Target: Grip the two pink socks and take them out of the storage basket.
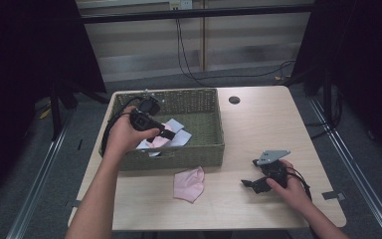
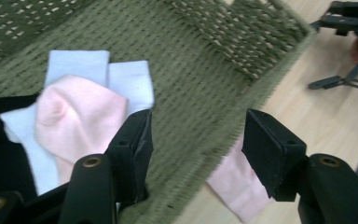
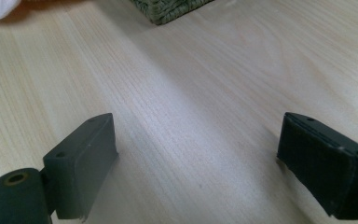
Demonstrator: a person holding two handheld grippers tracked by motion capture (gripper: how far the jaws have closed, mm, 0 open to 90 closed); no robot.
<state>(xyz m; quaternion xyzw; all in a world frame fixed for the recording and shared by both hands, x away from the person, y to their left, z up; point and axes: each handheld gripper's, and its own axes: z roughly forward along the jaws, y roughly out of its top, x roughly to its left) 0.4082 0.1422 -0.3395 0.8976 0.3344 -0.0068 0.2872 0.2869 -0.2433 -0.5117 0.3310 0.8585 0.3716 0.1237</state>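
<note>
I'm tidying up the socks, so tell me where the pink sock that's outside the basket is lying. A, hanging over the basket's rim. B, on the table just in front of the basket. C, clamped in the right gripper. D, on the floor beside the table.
B: the pink sock lies flat on the table, just in front of the basket, with the right gripper open and apart from it.

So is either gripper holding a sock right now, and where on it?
Nothing is held. The left gripper is open over the basket, and the right gripper is open above bare table.
</note>
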